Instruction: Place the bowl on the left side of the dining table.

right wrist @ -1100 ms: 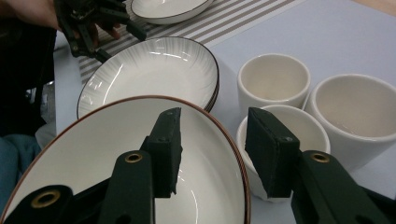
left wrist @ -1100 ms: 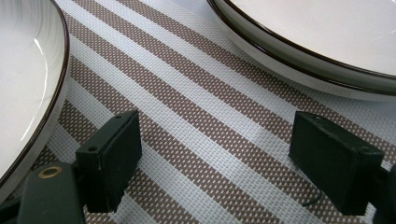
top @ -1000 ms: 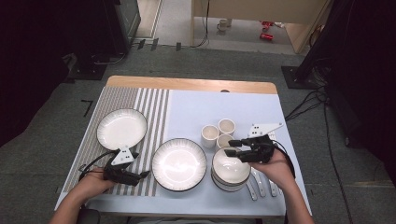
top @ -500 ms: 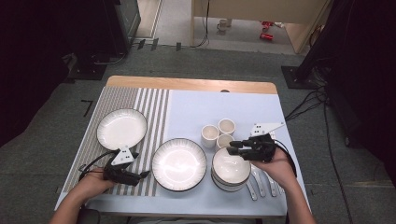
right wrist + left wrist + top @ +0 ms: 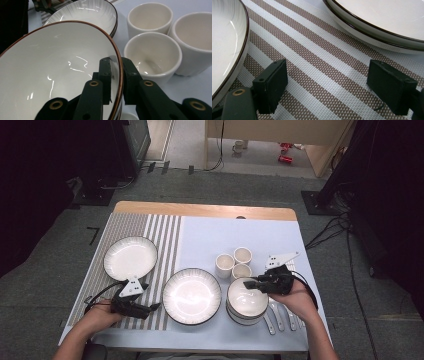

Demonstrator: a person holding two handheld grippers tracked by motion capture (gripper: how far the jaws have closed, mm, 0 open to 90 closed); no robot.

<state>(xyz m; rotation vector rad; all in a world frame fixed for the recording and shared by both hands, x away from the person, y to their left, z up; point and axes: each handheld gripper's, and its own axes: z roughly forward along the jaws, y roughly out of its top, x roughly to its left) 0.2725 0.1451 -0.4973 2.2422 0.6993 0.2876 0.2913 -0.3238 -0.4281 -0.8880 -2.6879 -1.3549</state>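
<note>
Two jaws of the right gripper (image 5: 115,75), just closed in, are clamped on the top bowl's (image 5: 246,296) rim at 3 o'clock; bowl upright, mouth up, round, stacked at 5 o'clock of the cups (image 5: 242,270). Left gripper (image 5: 327,85) is spread wide, nothing held, over the striped mat (image 5: 317,65).

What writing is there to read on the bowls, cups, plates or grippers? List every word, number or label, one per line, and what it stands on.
No readable text anywhere.
Top bowl, held at its rim by the right gripper: plain white, brown rim, no mark.
Three cups: plain.
Two plates: plain.
Striped mat: pattern only.
Left gripper: no label visible.
Red items on the far floor: too small to read.
</note>
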